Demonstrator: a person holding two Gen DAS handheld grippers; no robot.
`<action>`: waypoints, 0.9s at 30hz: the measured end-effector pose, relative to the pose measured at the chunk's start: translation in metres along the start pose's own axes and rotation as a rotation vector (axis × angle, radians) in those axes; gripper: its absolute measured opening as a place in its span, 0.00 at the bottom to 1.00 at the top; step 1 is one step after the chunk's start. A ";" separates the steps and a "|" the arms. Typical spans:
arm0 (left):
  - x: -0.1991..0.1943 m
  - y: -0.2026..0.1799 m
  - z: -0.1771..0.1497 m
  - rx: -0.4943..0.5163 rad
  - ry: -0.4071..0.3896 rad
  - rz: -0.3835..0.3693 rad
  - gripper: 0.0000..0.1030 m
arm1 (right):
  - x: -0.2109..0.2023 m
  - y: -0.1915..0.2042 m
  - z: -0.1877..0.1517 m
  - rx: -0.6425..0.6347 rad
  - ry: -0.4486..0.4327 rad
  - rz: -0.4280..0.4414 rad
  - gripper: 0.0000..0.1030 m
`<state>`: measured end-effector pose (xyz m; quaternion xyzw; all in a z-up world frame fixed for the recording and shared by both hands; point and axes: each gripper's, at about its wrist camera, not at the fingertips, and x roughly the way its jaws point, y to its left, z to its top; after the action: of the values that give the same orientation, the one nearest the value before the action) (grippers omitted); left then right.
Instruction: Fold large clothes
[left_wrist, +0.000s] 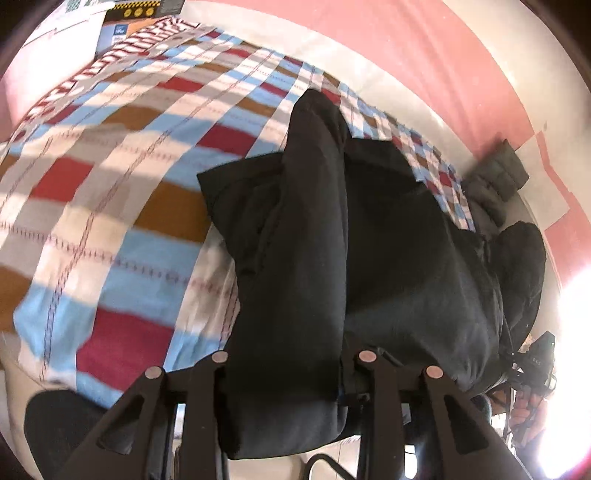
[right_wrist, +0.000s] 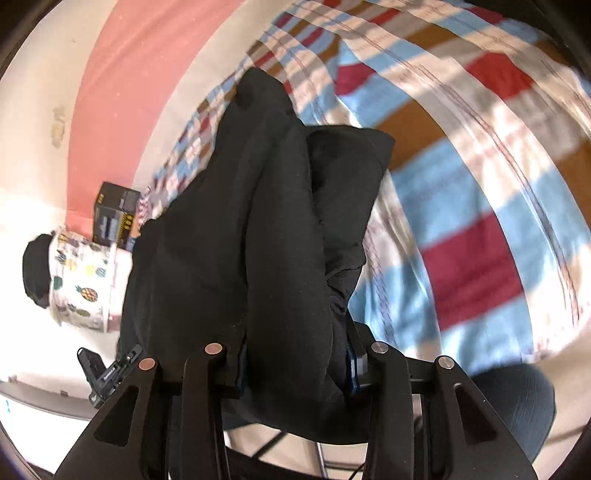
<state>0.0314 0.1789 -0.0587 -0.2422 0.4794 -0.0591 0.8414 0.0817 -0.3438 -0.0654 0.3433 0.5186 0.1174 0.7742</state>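
A large black garment (left_wrist: 332, 240) hangs between both grippers above a bed with a checked red, blue, brown and white cover (left_wrist: 110, 177). My left gripper (left_wrist: 288, 373) is shut on a thick bunch of the black cloth, which drapes away over the bed. My right gripper (right_wrist: 295, 365) is shut on another bunch of the same garment (right_wrist: 258, 221), above the bed cover (right_wrist: 461, 221). The fingertips of both are buried in the fabric. The other hand-held gripper (left_wrist: 535, 365) shows at the right edge of the left wrist view.
A pink and white wall (left_wrist: 424, 55) runs behind the bed. A grey folded item (left_wrist: 498, 177) lies by the bed's far edge. A dark box (right_wrist: 114, 214) and a pineapple-print cloth (right_wrist: 85, 277) sit at the left of the right wrist view.
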 end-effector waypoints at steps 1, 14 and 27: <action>0.004 0.004 -0.004 -0.006 0.008 0.005 0.34 | 0.002 -0.003 -0.002 0.001 0.009 -0.018 0.44; -0.026 0.008 0.011 0.003 0.010 0.058 0.52 | -0.043 0.014 0.020 -0.121 -0.147 -0.136 0.64; 0.057 -0.021 0.136 0.053 0.004 0.068 0.58 | 0.024 0.042 0.131 -0.199 -0.163 -0.119 0.64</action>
<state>0.1782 0.1887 -0.0360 -0.2032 0.4872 -0.0438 0.8482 0.2151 -0.3536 -0.0252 0.2420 0.4592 0.0936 0.8496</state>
